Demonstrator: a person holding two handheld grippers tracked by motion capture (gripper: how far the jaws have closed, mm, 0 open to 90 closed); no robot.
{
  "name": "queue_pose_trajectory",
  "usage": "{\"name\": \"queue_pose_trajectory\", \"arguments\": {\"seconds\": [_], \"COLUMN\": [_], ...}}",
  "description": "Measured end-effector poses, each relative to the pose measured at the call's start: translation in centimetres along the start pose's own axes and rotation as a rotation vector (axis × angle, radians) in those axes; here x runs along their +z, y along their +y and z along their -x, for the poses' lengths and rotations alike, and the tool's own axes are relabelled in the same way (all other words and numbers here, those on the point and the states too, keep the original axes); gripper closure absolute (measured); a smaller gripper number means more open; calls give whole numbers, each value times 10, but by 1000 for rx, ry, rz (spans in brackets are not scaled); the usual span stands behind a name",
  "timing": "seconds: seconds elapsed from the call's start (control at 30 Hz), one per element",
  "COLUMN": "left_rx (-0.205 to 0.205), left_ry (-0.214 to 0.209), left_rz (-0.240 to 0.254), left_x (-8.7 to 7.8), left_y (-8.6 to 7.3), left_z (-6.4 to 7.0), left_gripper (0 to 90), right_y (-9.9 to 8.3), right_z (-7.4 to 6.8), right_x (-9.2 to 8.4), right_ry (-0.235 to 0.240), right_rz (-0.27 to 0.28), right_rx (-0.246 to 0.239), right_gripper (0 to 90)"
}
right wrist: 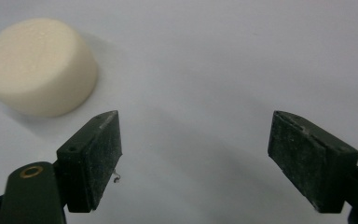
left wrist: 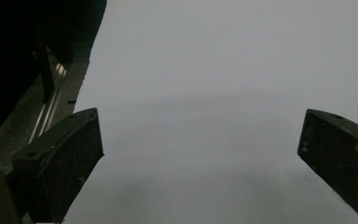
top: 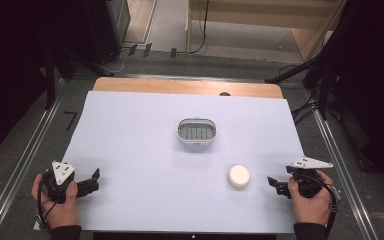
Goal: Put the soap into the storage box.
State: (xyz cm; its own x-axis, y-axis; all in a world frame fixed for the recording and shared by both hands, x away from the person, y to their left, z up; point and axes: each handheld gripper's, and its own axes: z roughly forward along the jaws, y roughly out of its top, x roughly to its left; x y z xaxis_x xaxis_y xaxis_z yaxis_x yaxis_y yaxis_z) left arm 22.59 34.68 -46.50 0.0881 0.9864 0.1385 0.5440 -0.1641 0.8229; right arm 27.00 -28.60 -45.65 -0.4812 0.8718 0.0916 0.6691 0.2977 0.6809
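A round cream-coloured bar, like soap (top: 239, 176), lies on the white sheet (top: 145, 150) at the front right. In the right gripper view the bar (right wrist: 39, 65) sits at the upper left, ahead of the left jaw and outside the gap. My right gripper (top: 276, 185) (right wrist: 193, 126) is just right of the bar, open, with only bare sheet between its jaws. A small grey slotted dish (top: 196, 131) stands at the middle of the sheet. At the front left, my left gripper (top: 96, 180) (left wrist: 200, 135) is held open over bare sheet.
The sheet covers a wooden table whose far edge (top: 180, 86) shows. Metal rails (top: 25, 165) run along both sides of the table. Dark stands and cables (top: 315, 85) are at the back corners.
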Motion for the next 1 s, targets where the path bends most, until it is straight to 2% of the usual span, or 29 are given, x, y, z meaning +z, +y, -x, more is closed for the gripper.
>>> {"name": "queue_pose_trajectory", "arguments": {"seconds": [0.1,0.23,0.33,0.47,0.53,0.67,0.73,0.87,1.0], "left_rx": [7,11,6,-19,-51,-75,-73,-62,-73], "left_ry": [11,31,29,22,9,5,12,4,-8], "left_rz": [-11,-50,-40,-25,-14,5,6,4,8], "left_x": [1,5,4,2,1,0,0,0,-1], "left_y": [0,2,2,1,1,0,0,0,0], "left_z": [2,3,3,0,-4,-6,-5,-5,-7], "left_gripper": [23,23,23,23,23,36,71,73,73], "right_y": [6,14,20,27,29,34,36,40,45], "right_z": [-7,-13,-17,-21,-22,-24,-25,-30,-34], "right_x": [5,6,7,6,7,8,8,11,13], "right_ry": [14,37,60,67,69,67,78,92,105], "right_rz": [-54,-67,-74,-89,-107,-125,-131,-160,-168], "right_rx": [-44,-72,-96,-116,-128,-143,-157,-178,-205], "right_gripper": [178,177,177,177,176,173,174,175,176]}}
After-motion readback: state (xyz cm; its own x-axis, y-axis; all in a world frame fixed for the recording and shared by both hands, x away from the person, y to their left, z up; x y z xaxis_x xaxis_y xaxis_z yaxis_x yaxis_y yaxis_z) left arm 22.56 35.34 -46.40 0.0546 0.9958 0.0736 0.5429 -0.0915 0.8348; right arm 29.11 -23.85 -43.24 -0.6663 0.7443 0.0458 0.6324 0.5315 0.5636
